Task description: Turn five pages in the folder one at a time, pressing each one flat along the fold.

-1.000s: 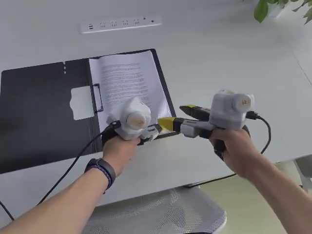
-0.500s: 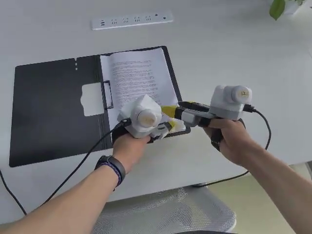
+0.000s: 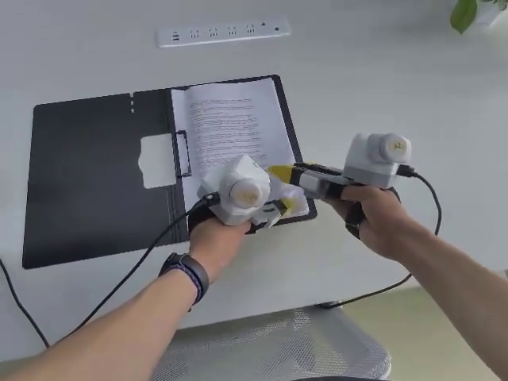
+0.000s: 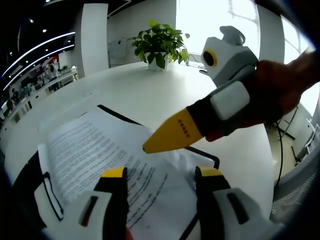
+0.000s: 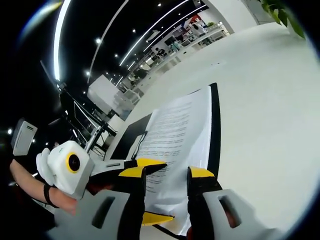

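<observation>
Hovering over the printed page in the folder, left gripper and right gripper gape empty; print unreadable.

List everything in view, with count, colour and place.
Table: one, white, under everything.
Folder: one, black, open flat on the table.
Pages: one stack, white with print, right half of the folder.
Power strip: one, white, far side of the table.
Plant: one, green, far right corner.
Chair: one, grey mesh, below the table's near edge.
Cables: two, black, trailing from the grippers.
Watch: one, dark, left wrist.
Left gripper: one, white, yellow-tipped fingers open over the pages' near corner.
Right gripper: one, white, fingers open, beside it.
Hands: two, one on each gripper.
</observation>
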The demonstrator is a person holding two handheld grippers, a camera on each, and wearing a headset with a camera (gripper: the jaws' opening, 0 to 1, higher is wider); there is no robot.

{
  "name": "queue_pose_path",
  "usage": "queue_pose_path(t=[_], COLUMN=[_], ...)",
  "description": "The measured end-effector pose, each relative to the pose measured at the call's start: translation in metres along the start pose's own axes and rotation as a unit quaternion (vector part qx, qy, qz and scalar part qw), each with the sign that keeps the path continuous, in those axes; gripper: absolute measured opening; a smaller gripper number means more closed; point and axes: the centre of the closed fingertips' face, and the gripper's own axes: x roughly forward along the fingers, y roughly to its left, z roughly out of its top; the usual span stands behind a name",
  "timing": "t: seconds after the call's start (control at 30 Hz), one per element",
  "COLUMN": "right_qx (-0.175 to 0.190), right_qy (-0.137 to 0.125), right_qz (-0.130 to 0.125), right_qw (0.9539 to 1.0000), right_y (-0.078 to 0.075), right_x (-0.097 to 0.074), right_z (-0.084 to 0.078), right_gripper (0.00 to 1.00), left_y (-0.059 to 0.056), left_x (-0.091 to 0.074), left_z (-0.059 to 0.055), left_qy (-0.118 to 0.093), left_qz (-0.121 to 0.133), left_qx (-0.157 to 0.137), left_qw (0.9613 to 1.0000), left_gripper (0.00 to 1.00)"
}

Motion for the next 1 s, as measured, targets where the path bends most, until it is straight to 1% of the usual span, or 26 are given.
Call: queue_pose_path(t=[0.13, 0.27, 0.3, 0.4, 0.53, 0.63, 0.73, 0.83, 0.9, 1.0], right_qx=[0.007, 0.016, 0.020, 0.044, 0.051, 0.053, 0.055, 0.053, 0.056, 0.057], right_qy=[-0.002, -0.007, -0.009, -0.018, -0.020, -0.020, -0.023, -0.024, -0.027, -0.032], right_qz=[-0.011, -0.013, -0.013, -0.006, -0.008, -0.010, -0.010, -0.012, -0.012, -0.012], right_qw=[0.9999, 0.9998, 0.9997, 0.9989, 0.9985, 0.9984, 0.9982, 0.9983, 0.9980, 0.9978], right_y=[-0.006, -0.008, -0.005, 0.001, 0.008, 0.011, 0.015, 0.016, 0.017, 0.022], right_x=[-0.002, -0.004, -0.005, -0.005, -0.008, -0.008, -0.009, -0.009, -0.009, -0.009], right_z=[-0.001, -0.001, -0.001, -0.002, -0.003, -0.003, -0.002, -0.001, 0.001, 0.004], right_gripper=[0.16, 0.09, 0.07, 0.06, 0.03, 0.01, 0.00, 0.00, 0.00, 0.00], left_y=[-0.001, -0.002, -0.002, -0.003, -0.004, -0.003, -0.004, -0.006, -0.007, -0.005], left_x=[0.000, 0.000, 0.000, -0.001, -0.003, -0.007, -0.012, -0.016, -0.022, -0.031], left_z=[0.000, 0.001, 0.001, 0.001, 0.003, 0.005, 0.008, 0.007, 0.008, 0.011], left_qy=[0.001, 0.001, 0.001, 0.003, 0.003, 0.001, -0.003, 0.002, 0.001, -0.006], left_qz=[-0.003, -0.008, -0.008, -0.014, -0.019, -0.018, -0.021, -0.024, -0.026, -0.024], left_qx=[0.001, -0.001, -0.001, -0.006, -0.012, -0.022, -0.029, -0.021, -0.018, -0.026], left_qw=[1.0000, 1.0000, 1.0000, 0.9999, 0.9997, 0.9996, 0.9994, 0.9995, 0.9995, 0.9993], left_gripper=[0.55, 0.57, 0.57, 0.59, 0.61, 0.64, 0.66, 0.68, 0.70, 0.72])
